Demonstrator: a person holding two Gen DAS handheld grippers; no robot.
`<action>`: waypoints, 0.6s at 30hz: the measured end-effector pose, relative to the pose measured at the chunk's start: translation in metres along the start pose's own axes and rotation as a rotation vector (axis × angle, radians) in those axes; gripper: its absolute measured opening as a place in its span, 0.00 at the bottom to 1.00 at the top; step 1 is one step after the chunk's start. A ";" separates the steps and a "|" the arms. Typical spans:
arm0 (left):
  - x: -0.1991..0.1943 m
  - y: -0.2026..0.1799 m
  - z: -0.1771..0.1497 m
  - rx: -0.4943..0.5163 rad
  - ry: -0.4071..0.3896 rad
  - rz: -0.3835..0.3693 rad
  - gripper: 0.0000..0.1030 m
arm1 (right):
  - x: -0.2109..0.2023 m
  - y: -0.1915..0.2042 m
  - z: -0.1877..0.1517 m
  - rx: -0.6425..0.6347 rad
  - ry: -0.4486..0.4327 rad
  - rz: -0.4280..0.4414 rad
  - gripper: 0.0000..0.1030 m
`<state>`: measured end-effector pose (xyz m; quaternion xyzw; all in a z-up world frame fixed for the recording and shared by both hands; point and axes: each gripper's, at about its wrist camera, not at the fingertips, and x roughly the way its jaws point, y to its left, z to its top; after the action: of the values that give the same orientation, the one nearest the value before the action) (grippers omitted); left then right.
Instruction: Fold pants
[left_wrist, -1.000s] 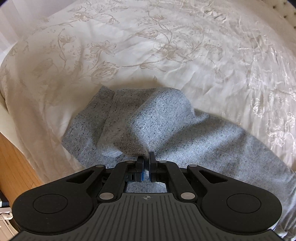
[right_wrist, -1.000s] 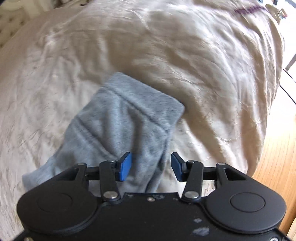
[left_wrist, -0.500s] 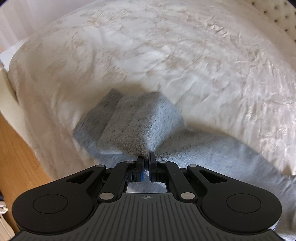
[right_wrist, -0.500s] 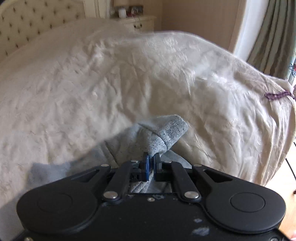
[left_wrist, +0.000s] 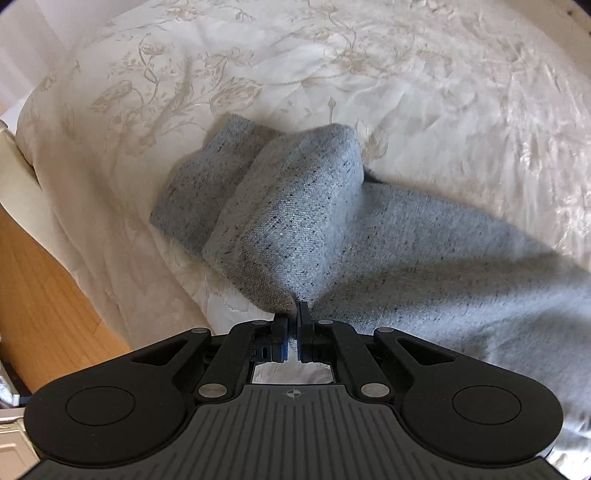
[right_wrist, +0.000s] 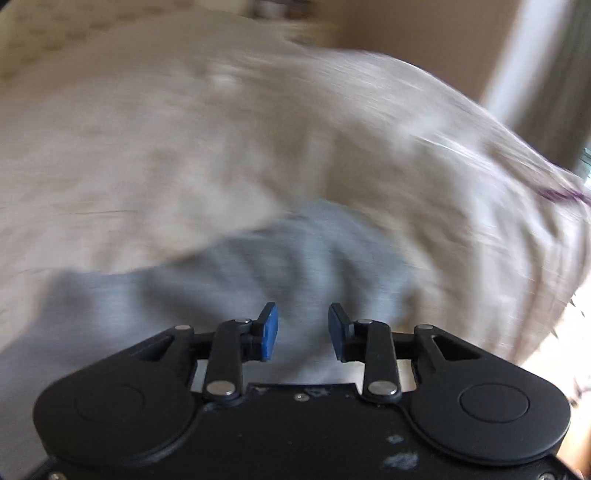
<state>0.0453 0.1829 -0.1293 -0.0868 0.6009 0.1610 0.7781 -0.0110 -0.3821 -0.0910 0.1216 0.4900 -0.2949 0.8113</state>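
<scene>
Grey speckled pants (left_wrist: 303, 206) lie on a cream embroidered bedspread (left_wrist: 258, 66). In the left wrist view my left gripper (left_wrist: 293, 314) is shut on a pinched fold of the pants, lifting it into a ridge; the rest of the cloth spreads away to the right. In the right wrist view, which is motion-blurred, my right gripper (right_wrist: 303, 321) is open with its blue pads (right_wrist: 267, 332) apart just above the grey pants (right_wrist: 295, 258). It holds nothing.
The bed's edge drops to a wooden floor (left_wrist: 40, 295) at the left of the left wrist view. A wall and a curtain (right_wrist: 554, 74) stand behind the bed in the right wrist view.
My right gripper shut on the pants half a second ago and has now opened and let go, still moving. My left gripper kept its grip and raised the fold.
</scene>
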 end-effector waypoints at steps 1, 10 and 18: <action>0.000 0.003 0.001 -0.006 -0.002 -0.010 0.04 | -0.007 0.016 -0.004 -0.041 0.000 0.090 0.32; 0.008 0.019 0.011 0.046 0.020 -0.123 0.08 | -0.042 0.173 -0.077 -0.238 0.287 0.717 0.33; 0.019 0.037 0.027 0.111 0.023 -0.204 0.11 | -0.041 0.255 -0.157 -0.140 0.511 0.734 0.40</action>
<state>0.0611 0.2287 -0.1380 -0.1062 0.6059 0.0466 0.7870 0.0136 -0.0874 -0.1555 0.3011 0.6177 0.0855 0.7214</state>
